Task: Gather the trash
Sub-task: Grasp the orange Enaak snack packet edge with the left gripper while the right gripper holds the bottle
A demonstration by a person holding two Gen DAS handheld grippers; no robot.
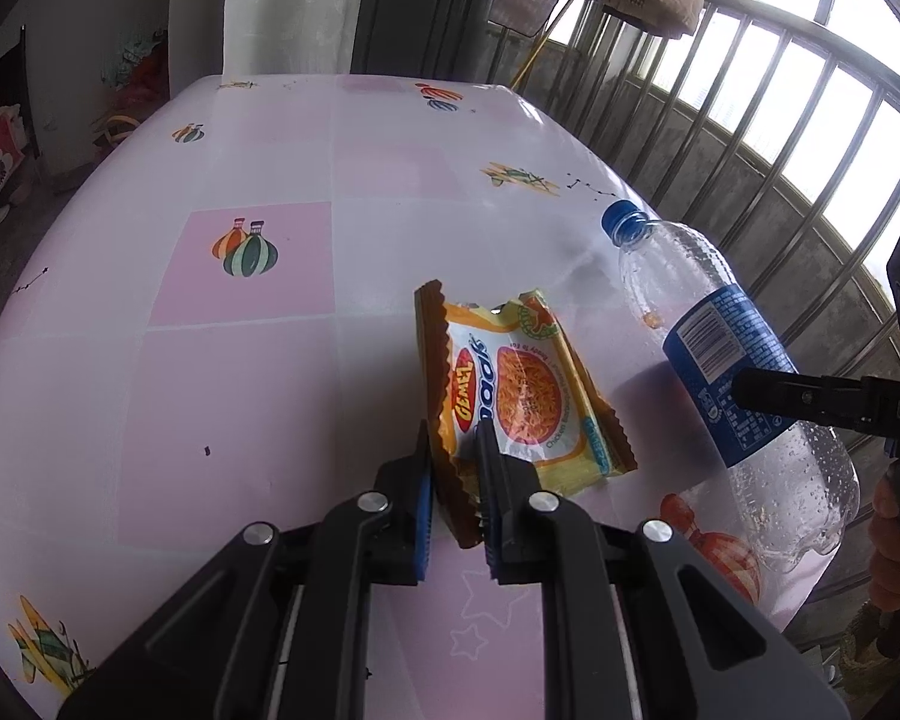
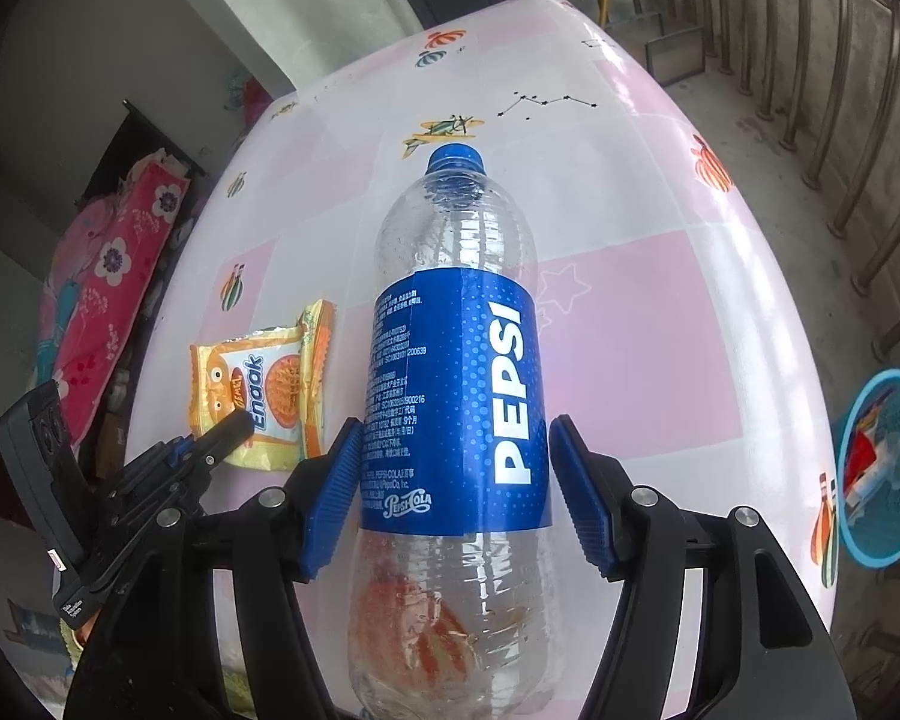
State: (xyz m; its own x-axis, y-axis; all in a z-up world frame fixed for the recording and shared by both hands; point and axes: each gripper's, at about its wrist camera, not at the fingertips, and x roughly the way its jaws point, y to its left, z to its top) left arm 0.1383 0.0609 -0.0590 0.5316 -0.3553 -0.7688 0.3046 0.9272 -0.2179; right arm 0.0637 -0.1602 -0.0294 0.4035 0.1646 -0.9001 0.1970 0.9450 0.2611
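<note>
Lying on the table (image 1: pixel 258 372): one wrapper (image 1: pixel 510 384), one bottle (image 2: pixel 456 396).

- A table (image 2: pixel 660 324) under a glossy pink-and-white checked cloth (printed with balloons, little planes and stars).
- An empty plastic bottle (image 2: pixel 456 396), blue label and cap, lying on its side.
- A yellow-orange snack wrapper (image 1: pixel 522 396) just beside the bottle.

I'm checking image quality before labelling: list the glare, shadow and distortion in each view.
Left wrist: window blown out white, glare streaks on the table, railing bent by fisheye, bottle casting a soft shadow. Right wrist: table edge bulges, dark vignette in the corners, reflections on the bottle, wrapper sharp.
</note>
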